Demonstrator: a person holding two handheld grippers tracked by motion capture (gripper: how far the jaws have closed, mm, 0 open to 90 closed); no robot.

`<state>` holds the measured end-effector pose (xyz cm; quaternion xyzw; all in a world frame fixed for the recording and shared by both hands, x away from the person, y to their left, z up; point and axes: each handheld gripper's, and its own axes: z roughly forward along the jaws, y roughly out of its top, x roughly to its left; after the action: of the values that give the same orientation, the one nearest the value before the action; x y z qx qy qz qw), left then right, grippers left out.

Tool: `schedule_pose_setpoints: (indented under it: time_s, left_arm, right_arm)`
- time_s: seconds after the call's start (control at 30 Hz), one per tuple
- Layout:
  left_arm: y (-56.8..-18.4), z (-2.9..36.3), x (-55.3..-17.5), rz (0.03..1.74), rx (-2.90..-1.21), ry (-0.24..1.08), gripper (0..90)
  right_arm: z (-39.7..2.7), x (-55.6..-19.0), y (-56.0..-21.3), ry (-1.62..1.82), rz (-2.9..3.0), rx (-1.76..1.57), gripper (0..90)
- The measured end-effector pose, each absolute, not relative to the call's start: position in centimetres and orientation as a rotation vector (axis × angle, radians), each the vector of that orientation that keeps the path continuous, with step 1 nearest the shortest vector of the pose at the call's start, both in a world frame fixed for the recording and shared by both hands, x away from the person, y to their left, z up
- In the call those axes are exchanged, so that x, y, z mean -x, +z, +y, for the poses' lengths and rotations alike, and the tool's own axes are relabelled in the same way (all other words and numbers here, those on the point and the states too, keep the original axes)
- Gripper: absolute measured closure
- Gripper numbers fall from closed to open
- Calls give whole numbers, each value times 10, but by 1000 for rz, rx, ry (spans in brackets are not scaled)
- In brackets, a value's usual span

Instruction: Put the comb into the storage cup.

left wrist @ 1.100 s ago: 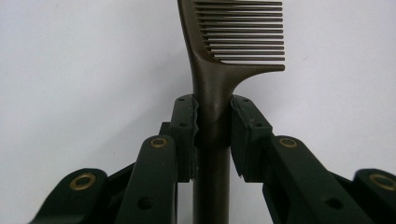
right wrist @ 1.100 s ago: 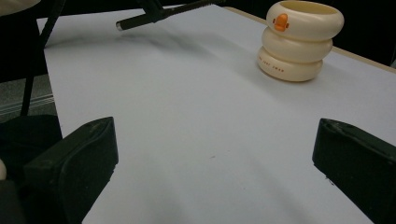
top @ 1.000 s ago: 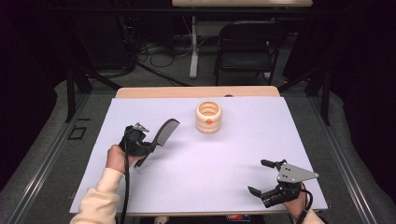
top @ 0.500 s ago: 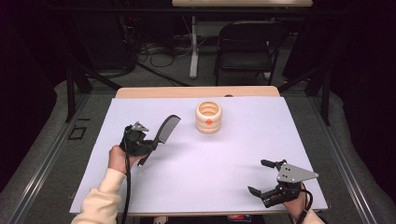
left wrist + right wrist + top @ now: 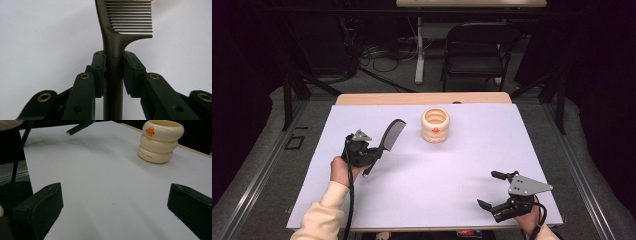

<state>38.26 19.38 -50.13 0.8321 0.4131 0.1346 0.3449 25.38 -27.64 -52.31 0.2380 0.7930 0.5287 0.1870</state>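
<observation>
Left gripper (image 5: 371, 152): fingers (image 5: 98, 72) clamped on the handle of a dark comb (image 5: 388, 139), one pad on each side, just below where the teeth begin. Comb is held above the left part of the desk (image 5: 462, 165), toothed end pointing up and away toward the far edge, handle end sticking out below the gripper.

Right gripper (image 5: 493, 190): near the front right corner of the desk, fingers (image 5: 40, 207) spread wide, nothing between them.

Cream ringed cup (image 5: 435, 125) with an orange mark stands upright near the far middle, well apart from both grippers.
</observation>
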Motion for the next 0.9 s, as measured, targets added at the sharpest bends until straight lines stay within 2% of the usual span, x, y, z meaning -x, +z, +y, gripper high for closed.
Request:
schedule_pose_setpoints:
  time_s: [0.9]
  left_arm:
    - [-501, 189, -382, 1038, -2059, 420, 726]
  right_arm:
    - [-276, -254, -523, 1486, 2234, -671, 0]
